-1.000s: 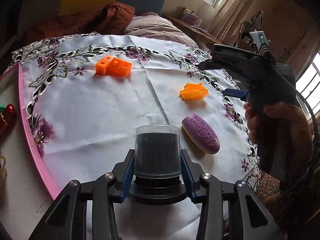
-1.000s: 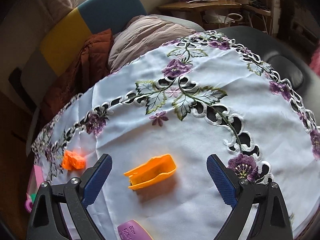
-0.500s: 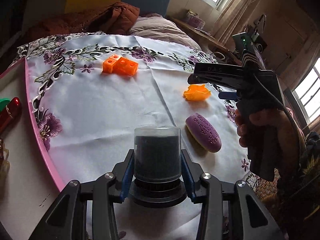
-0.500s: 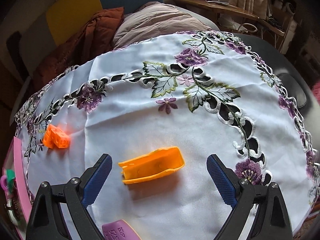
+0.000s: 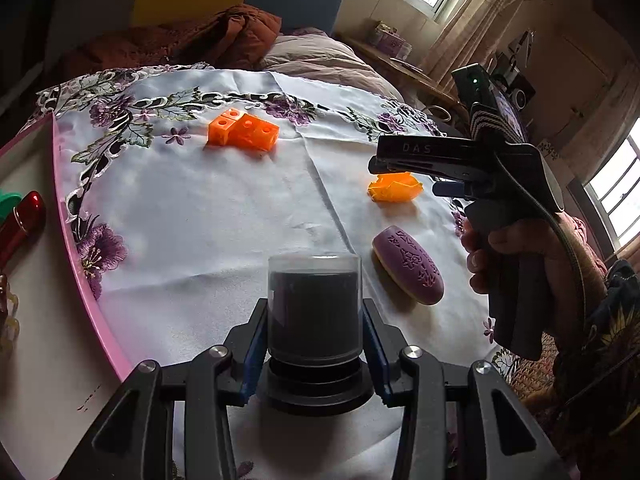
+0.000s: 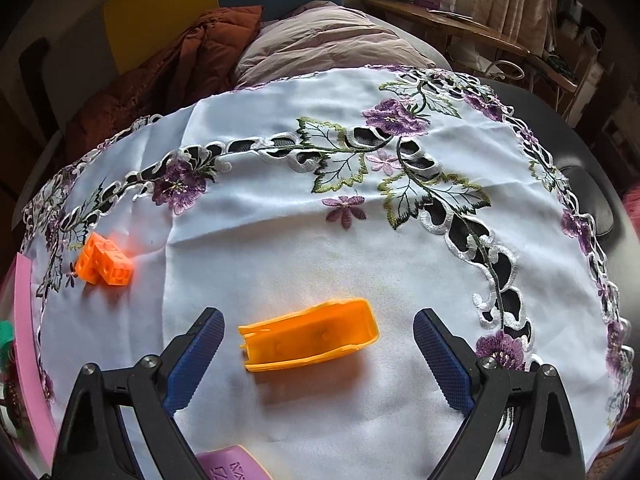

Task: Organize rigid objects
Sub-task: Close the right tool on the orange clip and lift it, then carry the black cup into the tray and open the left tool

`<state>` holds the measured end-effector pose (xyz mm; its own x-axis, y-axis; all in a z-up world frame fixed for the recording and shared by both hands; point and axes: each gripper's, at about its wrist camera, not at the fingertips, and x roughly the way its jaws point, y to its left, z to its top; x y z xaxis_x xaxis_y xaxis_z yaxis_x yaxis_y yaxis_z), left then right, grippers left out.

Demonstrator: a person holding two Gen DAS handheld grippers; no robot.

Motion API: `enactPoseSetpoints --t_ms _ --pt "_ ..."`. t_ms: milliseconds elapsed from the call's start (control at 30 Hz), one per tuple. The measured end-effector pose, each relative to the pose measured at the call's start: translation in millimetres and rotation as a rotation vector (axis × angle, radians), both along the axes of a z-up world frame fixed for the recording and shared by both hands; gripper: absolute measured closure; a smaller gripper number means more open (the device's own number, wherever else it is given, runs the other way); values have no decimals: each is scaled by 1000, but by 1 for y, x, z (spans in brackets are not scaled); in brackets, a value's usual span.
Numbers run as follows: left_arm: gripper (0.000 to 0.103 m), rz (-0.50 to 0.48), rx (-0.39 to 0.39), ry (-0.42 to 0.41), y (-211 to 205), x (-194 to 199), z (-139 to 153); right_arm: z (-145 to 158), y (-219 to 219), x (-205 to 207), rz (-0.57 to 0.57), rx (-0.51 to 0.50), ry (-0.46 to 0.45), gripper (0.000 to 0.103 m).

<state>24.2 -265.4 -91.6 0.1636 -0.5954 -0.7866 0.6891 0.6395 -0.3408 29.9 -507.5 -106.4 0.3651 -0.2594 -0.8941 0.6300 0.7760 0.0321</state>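
Purple oval case cut off at frame bottom, between right gripper's fingers. Red item left of left gripper cut by edge.

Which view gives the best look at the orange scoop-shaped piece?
The right wrist view: the orange scoop-shaped piece lies whole and large between the open right gripper fingers. The left wrist view shows it small, partly hidden behind that gripper's body.

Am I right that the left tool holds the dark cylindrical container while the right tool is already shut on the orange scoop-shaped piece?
Not quite. The left tool does hold the dark cylindrical container, but the right wrist view shows the right tool open, its pads either side of the orange scoop-shaped piece without touching it.
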Motion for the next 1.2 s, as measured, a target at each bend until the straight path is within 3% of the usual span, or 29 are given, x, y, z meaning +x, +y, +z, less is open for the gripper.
enactPoseSetpoints --t_ms 67,100,233,433,500,533,600,700,833,900,967,1200 --pt "59 0 0 0 0 0 0 -2 0 1 2 -1 4 8" --pt "59 1 -1 0 0 0 0 -3 1 2 15 -2 11 32" --pt "59 2 1 0 1 0 1 -7 12 8 80 -15 51 33" --pt "59 9 -3 -8 5 -2 7 -16 7 6 71 48 66 34" --pt "59 11 -11 -27 7 -3 13 -15 14 7 90 7 81 35" --pt "59 11 -16 -43 9 -5 18 -15 14 7 88 6 80 37" --pt "59 16 -26 -63 13 -7 26 -13 12 5 77 4 70 53" --pt "59 28 -34 -86 19 -8 35 -12 10 4 70 1 67 56" --pt "59 41 -30 -109 26 -10 43 -11 10 6 75 -6 69 54" --pt "59 49 -33 -106 30 -10 44 -11 8 6 67 20 64 33" --pt "59 55 -37 -105 34 -9 46 -11 5 4 54 65 49 25" --pt "59 62 -59 -89 40 -8 48 16 -35 -30 -170 171 -201 13"
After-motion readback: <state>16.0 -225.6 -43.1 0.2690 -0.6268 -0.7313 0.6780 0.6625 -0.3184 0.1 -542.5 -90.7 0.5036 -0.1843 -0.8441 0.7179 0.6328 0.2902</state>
